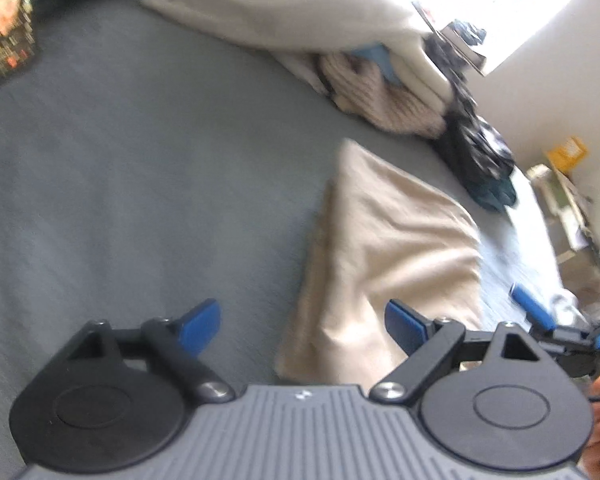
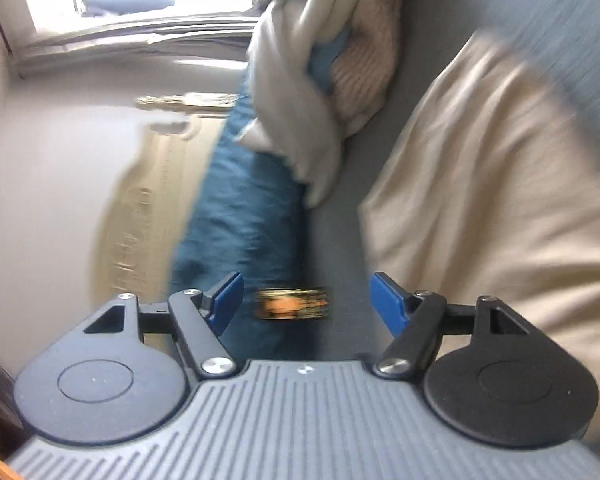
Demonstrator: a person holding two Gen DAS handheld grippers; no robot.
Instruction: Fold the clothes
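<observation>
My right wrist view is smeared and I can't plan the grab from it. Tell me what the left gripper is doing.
Observer: The left gripper is open, with its pads pressing on nothing, above the near end of the beige garment.
Operator: Describe that garment's shape.
Observer: It lies crumpled on the grey sheet, narrowing to a point toward the knit sweater.
Operator: Report what's past the sweater.
Observer: A dark patterned garment sits at the bed's edge.
</observation>
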